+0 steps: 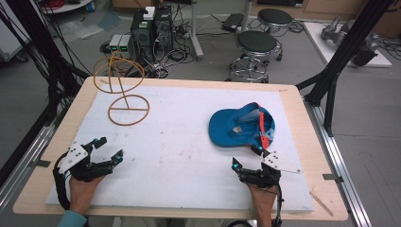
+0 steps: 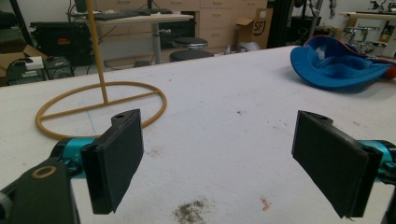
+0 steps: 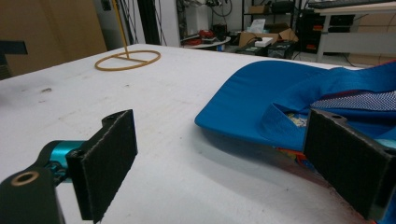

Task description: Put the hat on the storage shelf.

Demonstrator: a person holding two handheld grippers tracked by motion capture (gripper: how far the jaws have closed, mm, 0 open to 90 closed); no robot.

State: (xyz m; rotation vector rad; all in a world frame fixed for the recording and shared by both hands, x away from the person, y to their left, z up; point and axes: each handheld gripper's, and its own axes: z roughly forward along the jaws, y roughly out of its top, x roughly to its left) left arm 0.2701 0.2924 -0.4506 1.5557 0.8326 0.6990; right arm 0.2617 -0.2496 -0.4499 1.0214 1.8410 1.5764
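A blue cap (image 1: 239,126) with an orange strap lies upside down on the right of the white mat (image 1: 179,146). A tan wire stand (image 1: 120,90) with a ring base rises at the mat's far left. My left gripper (image 1: 108,149) rests open near the front left corner, nothing between its pads (image 2: 119,158); the stand's ring (image 2: 100,105) lies ahead of it and the cap (image 2: 334,65) far right. My right gripper (image 1: 246,157) stands open just in front of the cap (image 3: 280,102), its right jaw close beside the cap's edge, pads (image 3: 107,161) bare.
The mat covers a wooden table (image 1: 302,123). Behind the table are stools (image 1: 257,47), computer boxes (image 1: 151,30) and cables on the floor. Black frame posts (image 1: 340,52) stand at both sides. Small dirt marks (image 2: 191,212) dot the mat.
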